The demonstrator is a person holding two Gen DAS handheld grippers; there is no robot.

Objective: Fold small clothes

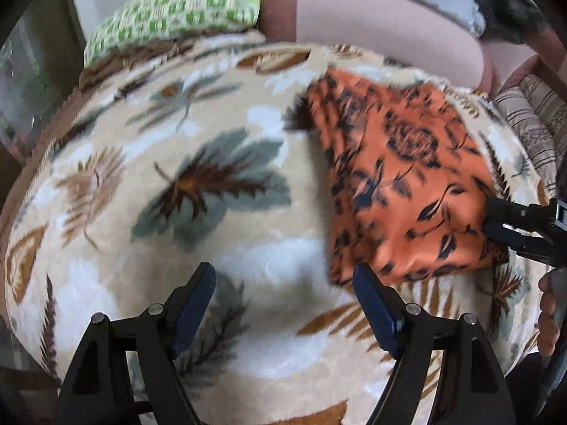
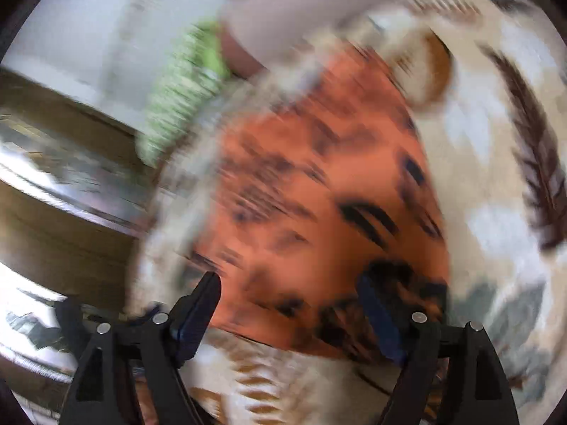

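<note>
While the orange flowered garment (image 1: 400, 184) lies as a neat folded rectangle on the leaf-patterned blanket (image 1: 170, 113), toward its right side in the left wrist view, both grippers stand released and grip nothing. The left gripper (image 1: 283, 283) hovers over bare blanket just beside the garment's near corner, jaws spread. The right gripper (image 2: 288, 292), seen from the left wrist view at the garment's right edge, also has its jaws apart, with cloth lying below them but not pinched. The fold looks largely finished, so the step in hand is probably a withdrawal or a last tidy. To do that well, the person should lift clear without snagging the top layer, then check that the edges line up. A green-and-white patterned cloth (image 1: 170, 10) rests at the blanket's far edge. No basket, box or other container is visible in either view.
</note>
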